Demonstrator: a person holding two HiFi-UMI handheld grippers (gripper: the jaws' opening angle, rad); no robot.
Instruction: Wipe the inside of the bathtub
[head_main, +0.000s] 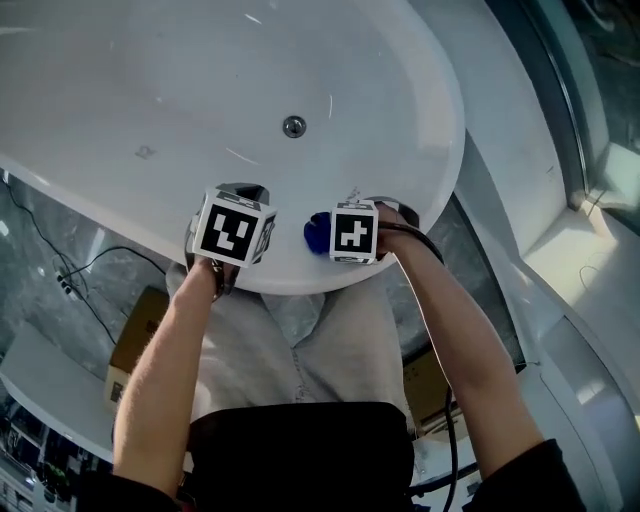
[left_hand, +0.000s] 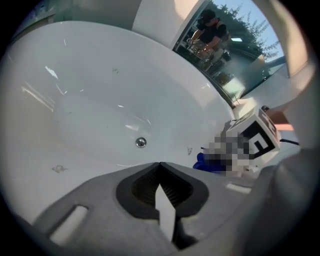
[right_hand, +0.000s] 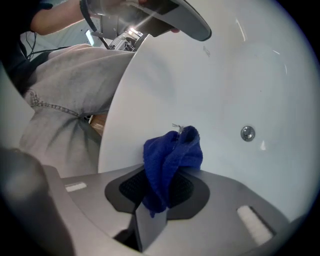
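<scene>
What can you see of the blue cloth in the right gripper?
The blue cloth is a dark blue, terry-looking rag, bunched into a crumpled wad with folds and a loose thread at its top. The right gripper is shut on it: its lower part is pinched between the fingers, and the rest sticks out past their tips. It sits over the near end of the white bathtub, by the rim; whether it touches the tub cannot be told.
</scene>
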